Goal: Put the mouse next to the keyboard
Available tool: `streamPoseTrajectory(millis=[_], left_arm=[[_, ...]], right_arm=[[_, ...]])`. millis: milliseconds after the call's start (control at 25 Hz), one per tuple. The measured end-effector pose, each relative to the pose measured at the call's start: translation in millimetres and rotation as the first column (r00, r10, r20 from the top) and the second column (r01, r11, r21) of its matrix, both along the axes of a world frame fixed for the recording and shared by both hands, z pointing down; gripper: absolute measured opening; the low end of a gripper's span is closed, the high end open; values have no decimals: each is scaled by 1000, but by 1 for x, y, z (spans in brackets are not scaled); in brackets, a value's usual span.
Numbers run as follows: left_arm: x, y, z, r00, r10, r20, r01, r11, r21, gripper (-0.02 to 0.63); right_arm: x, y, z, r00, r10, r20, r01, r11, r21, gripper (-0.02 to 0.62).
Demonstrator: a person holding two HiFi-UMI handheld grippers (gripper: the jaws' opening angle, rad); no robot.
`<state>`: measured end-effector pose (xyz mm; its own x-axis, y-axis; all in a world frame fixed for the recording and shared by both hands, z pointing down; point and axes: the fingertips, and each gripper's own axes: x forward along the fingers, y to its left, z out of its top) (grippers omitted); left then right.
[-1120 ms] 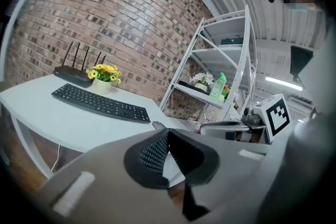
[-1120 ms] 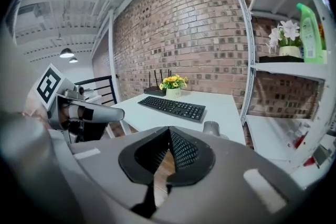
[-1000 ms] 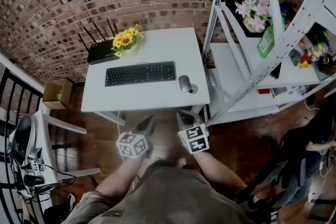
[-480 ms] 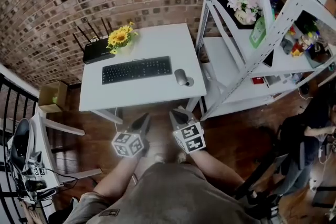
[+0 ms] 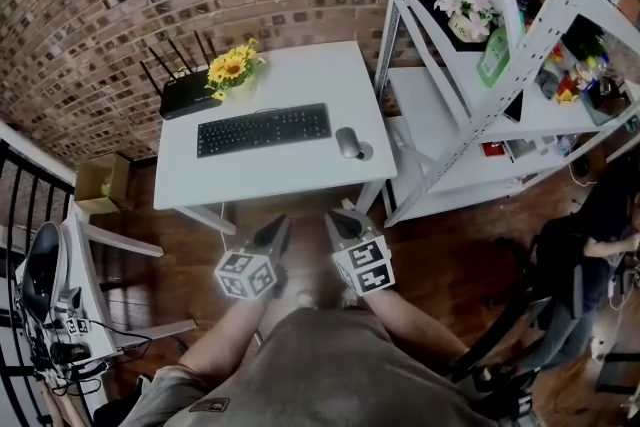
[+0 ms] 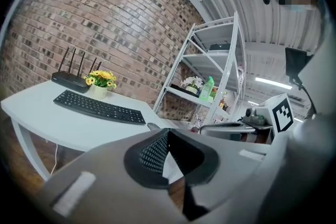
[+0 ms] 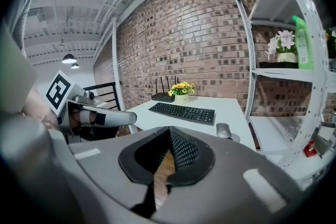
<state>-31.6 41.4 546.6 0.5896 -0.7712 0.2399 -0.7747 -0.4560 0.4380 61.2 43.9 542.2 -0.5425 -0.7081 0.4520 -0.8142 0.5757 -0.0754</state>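
Keeping the same spot as a second ago, the mouse (image 5: pixel 348 143) is lying just right of the keyboard (image 5: pixel 264 129), touching a small round disc (image 5: pixel 366 153) near the right edge of the bench (image 5: pixel 200 177); only the framing is drifting a little. Lower in the frame, the left gripper (image 5: pixel 278 227) and right gripper (image 5: pixel 335 218) are hanging over the wooden floor (image 5: pixel 180 255), jaws pressed together on nothing, so I am judging the placing either finished or not begun. The right gripper view is showing the mouse (image 7: pixel 223 130) whole, while the left gripper view is catching only a sliver of the mouse (image 6: pixel 153 126) behind its own jaws
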Motion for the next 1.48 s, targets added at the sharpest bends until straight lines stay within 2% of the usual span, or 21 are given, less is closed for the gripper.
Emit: streamPoseTrajectory(millis=[1480], left_arm=[[-14, 6, -3, 1000, 26, -4, -26, 999, 21, 2]], right_arm=[[-12, 0, -2, 999, 34, -12, -33, 999, 25, 14]])
